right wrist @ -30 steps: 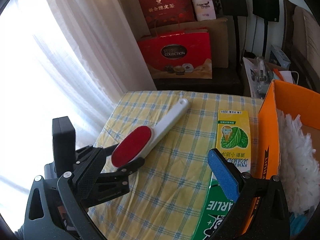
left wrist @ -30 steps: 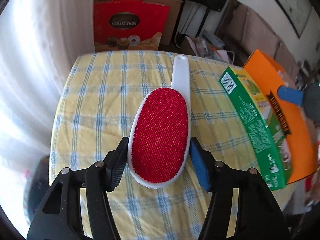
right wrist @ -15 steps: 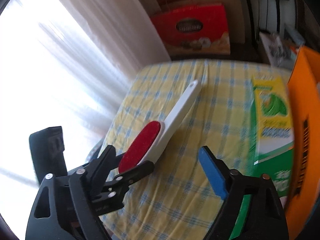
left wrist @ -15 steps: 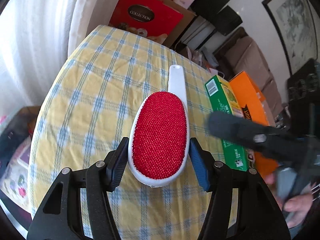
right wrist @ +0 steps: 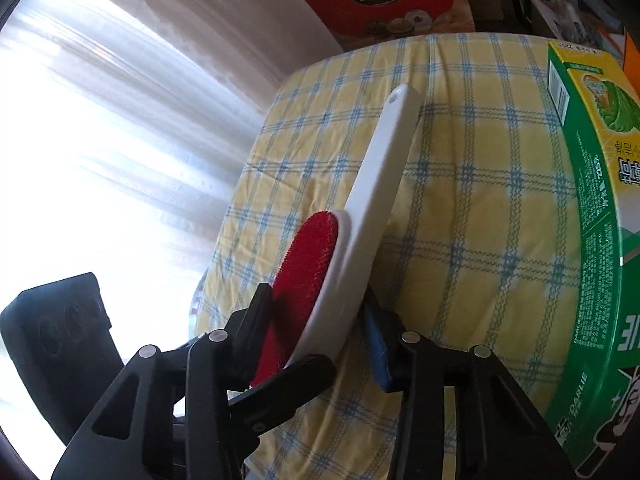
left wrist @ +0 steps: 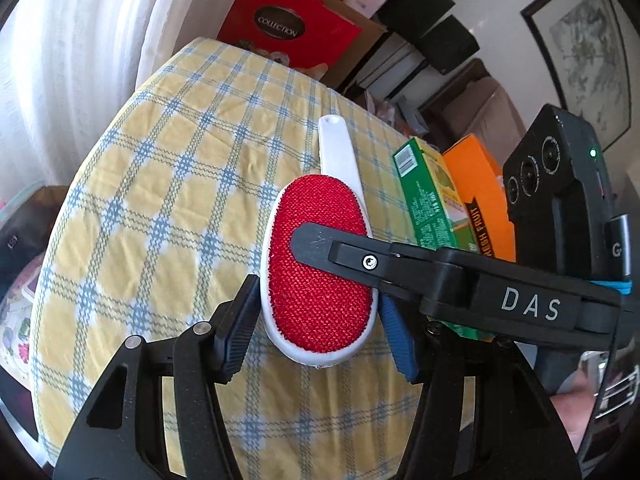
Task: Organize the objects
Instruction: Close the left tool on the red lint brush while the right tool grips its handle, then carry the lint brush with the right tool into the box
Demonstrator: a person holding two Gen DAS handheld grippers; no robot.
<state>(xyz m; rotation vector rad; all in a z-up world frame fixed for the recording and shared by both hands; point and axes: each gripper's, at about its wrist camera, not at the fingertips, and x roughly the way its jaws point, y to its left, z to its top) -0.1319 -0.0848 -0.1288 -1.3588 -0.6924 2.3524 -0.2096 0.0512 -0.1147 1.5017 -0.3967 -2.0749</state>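
Left gripper [left wrist: 318,312] clamps the lint brush [left wrist: 318,268] by the edges of its red oval head, holding it above the yellow-and-blue checked tablecloth [left wrist: 160,184], white handle pointing to the far side. Right gripper [right wrist: 316,322] comes in from the right; its jaws have just been closing with the brush head between them, one black finger [left wrist: 320,242] lying across the red face, blue pad [right wrist: 378,354] at the white back (contact on that side can't be confirmed). Green carton [right wrist: 592,216] lies to the right, orange box [left wrist: 480,196] beyond it.
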